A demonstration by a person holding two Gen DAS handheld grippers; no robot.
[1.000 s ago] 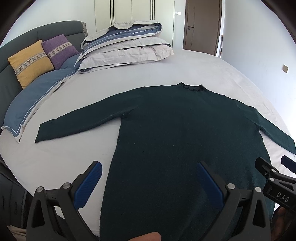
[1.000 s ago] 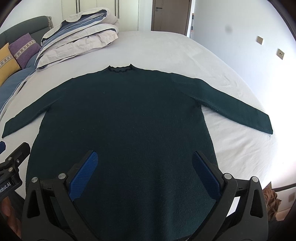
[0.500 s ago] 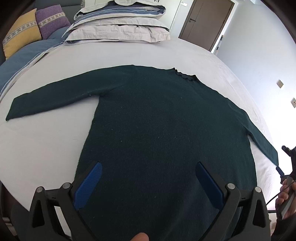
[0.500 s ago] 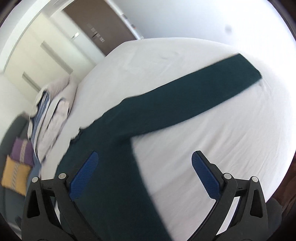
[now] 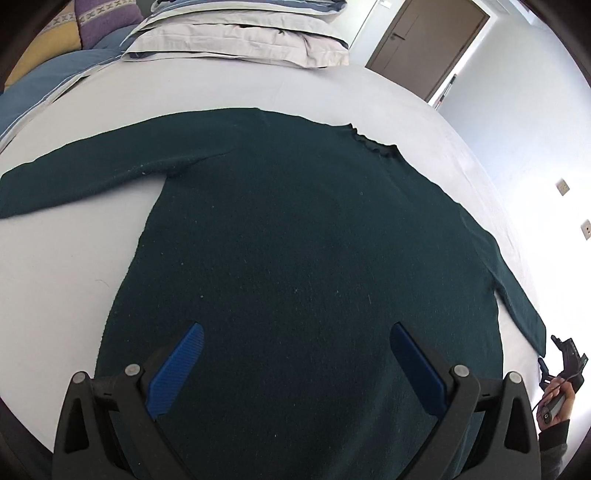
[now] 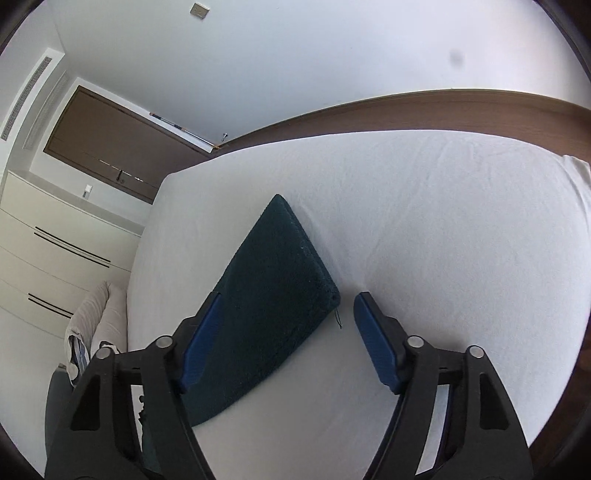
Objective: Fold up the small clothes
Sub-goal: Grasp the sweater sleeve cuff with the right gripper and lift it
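Note:
A dark green long-sleeved sweater (image 5: 303, 236) lies flat on the white bed (image 5: 55, 266), neck at the far side, sleeves spread to both sides. My left gripper (image 5: 295, 336) is open and empty, above the sweater's lower body. My right gripper (image 6: 286, 306) is open and empty, just above the cuff end of the sweater's right sleeve (image 6: 273, 280); the cuff's corner lies between the fingers. The right gripper also shows in the left wrist view (image 5: 561, 363) beside that sleeve's end.
Folded grey and blue bedding (image 5: 240, 40) is stacked at the bed's far side, with cushions (image 5: 96, 18) at the far left. The bed's edge and a wooden floor strip (image 6: 461, 107) lie beyond the right sleeve. A door (image 5: 428, 40) and drawers (image 6: 55, 258) stand against the walls.
The right gripper has swung from over the sweater's body out to the right sleeve's cuff. The left gripper has moved closer and lower over the sweater's body. Both stay open.

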